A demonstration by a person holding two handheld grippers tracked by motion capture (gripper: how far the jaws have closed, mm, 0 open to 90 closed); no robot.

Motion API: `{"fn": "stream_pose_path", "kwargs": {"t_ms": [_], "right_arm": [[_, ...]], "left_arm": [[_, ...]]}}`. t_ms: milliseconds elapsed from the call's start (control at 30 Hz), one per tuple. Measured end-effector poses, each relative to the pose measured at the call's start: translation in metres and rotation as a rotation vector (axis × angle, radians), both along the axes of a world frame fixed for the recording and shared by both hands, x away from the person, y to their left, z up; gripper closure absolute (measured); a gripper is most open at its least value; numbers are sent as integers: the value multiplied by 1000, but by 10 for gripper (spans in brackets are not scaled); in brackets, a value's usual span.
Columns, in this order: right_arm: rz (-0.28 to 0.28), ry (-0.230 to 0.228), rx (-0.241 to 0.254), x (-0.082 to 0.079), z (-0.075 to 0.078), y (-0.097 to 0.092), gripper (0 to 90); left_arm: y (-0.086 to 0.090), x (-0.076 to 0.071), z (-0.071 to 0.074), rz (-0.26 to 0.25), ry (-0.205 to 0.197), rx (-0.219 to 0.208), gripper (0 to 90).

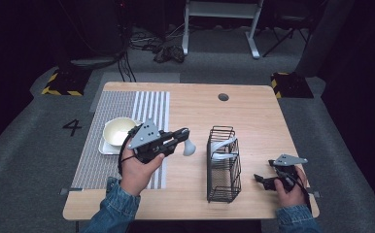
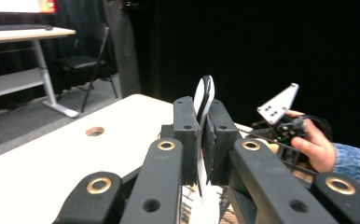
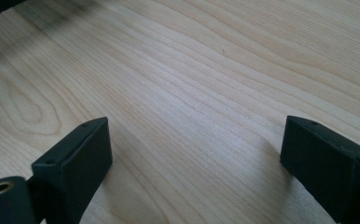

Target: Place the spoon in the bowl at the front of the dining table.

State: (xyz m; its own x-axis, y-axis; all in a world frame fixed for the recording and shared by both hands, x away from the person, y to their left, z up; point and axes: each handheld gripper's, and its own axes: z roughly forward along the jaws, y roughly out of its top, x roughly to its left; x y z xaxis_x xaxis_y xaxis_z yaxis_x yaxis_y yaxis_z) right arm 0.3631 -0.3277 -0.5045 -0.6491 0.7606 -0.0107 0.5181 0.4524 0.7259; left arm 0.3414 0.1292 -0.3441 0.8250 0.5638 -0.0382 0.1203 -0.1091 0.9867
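My left gripper (image 1: 181, 134) is held above the table, between the bowl and the rack, and points right. It is shut on a small white utensil (image 1: 189, 147), perhaps a spoon. In the left gripper view the utensil (image 2: 204, 95) stands edge-on, pinched between the two pads of my left gripper (image 2: 201, 130). A black wire rack (image 1: 223, 167) stands right of centre with a pale grey item (image 1: 223, 146) in its far end. My right gripper (image 1: 260, 179) rests low near the table's front right corner. In its own view my right gripper (image 3: 194, 154) is open over bare wood.
A cream bowl (image 1: 119, 130) sits on a small white tray (image 1: 107, 147) on a striped mat (image 1: 98, 165) at the left. The table (image 1: 253, 116) has a round cable hole (image 1: 223, 97) near its far edge. Desk legs and cables lie on the floor beyond.
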Motion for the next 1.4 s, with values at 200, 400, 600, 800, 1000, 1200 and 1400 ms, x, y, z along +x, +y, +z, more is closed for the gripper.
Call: {"fn": "stream_pose_path", "kwargs": {"t_ms": [200,400,600,800,1000,1200,1400], "right_arm": [[-1,1,0,0,0,0,89],[-2,0,1,-1,0,0,89],[-1,1,1,0,0,0,89],[-1,1,0,0,0,0,89],[-1,0,1,0,0,0,89],[-1,1,1,0,0,0,89],[-1,1,1,0,0,0,89]], "left_arm": [[17,2,-2,76,7,0,850],[35,6,-3,165,15,-7,850],[55,11,-7,255,24,-7,850],[74,15,-8,329,25,-5,850],[94,17,-9,401,21,-11,850],[108,17,-9,491,2,-2,850],[119,20,-12,560,-8,17,850]]}}
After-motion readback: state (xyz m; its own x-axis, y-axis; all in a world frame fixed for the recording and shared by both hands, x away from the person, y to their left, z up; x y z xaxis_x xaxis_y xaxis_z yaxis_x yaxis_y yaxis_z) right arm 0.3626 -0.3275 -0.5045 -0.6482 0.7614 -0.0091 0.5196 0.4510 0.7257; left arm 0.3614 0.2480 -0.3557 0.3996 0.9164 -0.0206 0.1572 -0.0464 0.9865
